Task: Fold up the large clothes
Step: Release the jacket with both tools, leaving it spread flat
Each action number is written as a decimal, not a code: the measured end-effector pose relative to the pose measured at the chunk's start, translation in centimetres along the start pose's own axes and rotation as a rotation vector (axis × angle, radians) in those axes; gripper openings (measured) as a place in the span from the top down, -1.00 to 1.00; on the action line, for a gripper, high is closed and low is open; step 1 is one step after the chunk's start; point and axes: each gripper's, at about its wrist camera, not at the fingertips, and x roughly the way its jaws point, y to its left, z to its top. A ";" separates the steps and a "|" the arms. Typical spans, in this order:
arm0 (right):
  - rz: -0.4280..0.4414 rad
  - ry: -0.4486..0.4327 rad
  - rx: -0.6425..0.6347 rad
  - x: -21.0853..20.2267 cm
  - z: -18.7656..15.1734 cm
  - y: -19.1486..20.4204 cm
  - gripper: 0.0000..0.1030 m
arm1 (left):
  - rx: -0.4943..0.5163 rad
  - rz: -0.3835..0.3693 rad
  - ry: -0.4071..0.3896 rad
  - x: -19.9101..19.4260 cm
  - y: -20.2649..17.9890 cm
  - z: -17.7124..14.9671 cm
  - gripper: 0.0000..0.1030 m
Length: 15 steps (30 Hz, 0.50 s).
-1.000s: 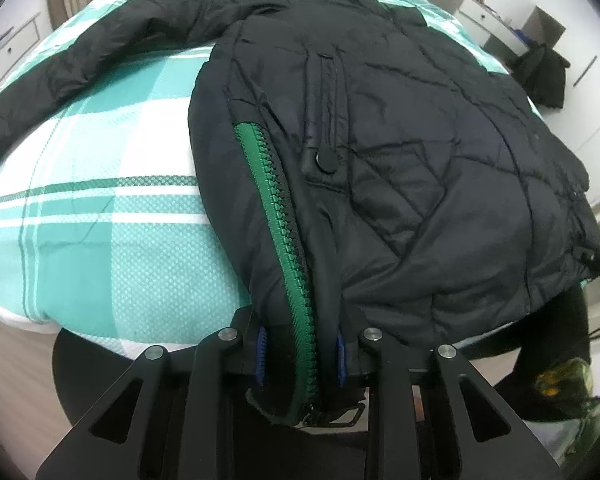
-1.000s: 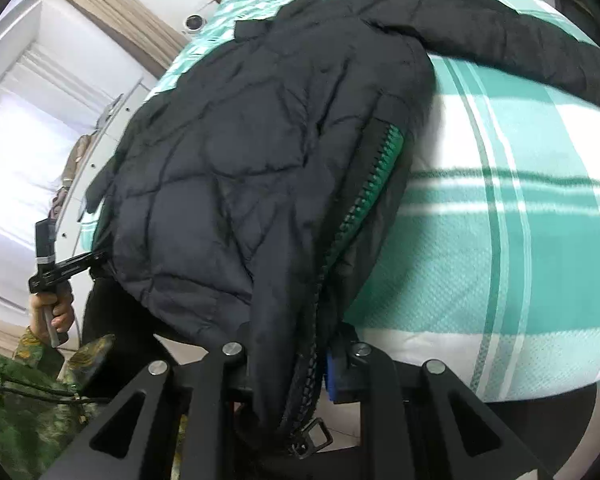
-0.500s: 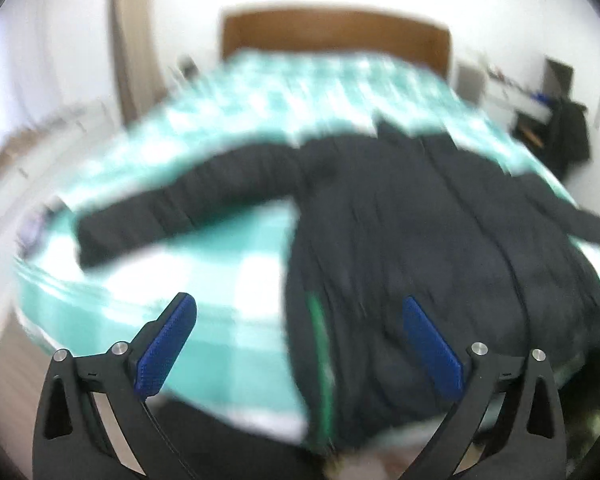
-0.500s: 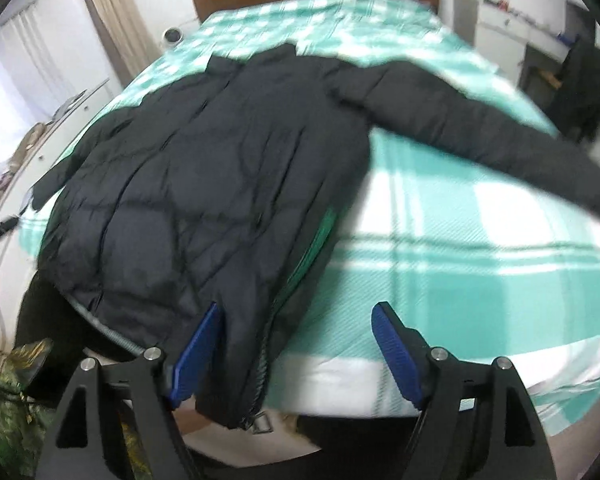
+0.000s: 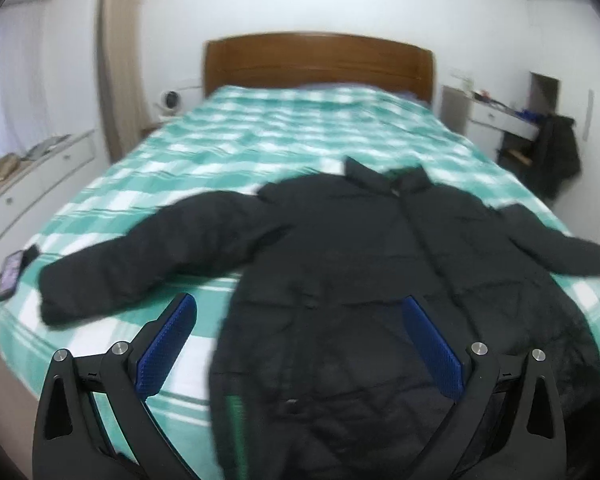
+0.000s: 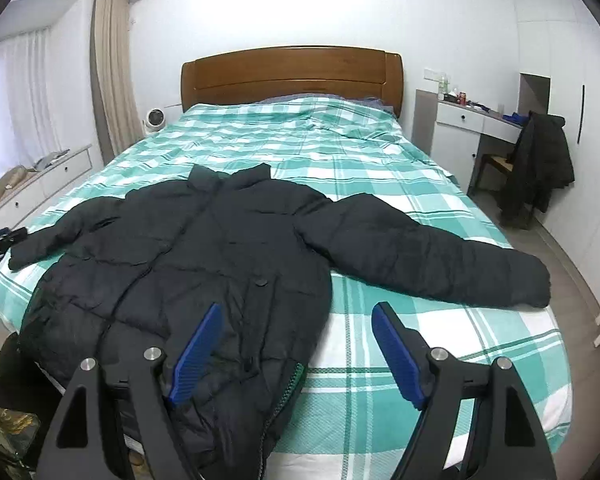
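Having let go of the hem, both grippers, left [image 5: 296, 344] and right [image 6: 296, 354], now hang spread wide and empty above the near bed [image 6: 440, 320] edge. The jacket [image 6: 220, 256] lies flat, front up, sleeves out left and right, hem draping off the near edge. Spreading looks finished; folding a sleeve inward likely comes next.

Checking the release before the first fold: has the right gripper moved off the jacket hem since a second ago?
Yes. The right gripper has let go and pulled up and back: the headboard, earlier out of view, now shows, and the whole jacket lies flat on the bed.
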 end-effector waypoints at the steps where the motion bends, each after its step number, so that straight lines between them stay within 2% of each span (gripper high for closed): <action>1: 0.000 -0.003 0.004 0.2 -0.1 -0.1 -0.54 | 0.016 -0.004 0.007 0.2 -0.5 -0.1 -0.99; 4: 0.010 -0.004 0.025 0.9 -0.4 0.0 -0.54 | 0.016 -0.038 0.040 1.0 -1.7 -0.5 -0.99; 8: 0.031 0.055 0.049 2.8 -1.0 1.0 -0.54 | -0.034 -0.079 0.107 1.6 -2.8 -1.0 -0.99; 15: 0.000 0.081 0.151 4.9 -1.5 0.7 -0.54 | 0.033 -0.041 0.140 1.6 -5.2 -1.2 -0.99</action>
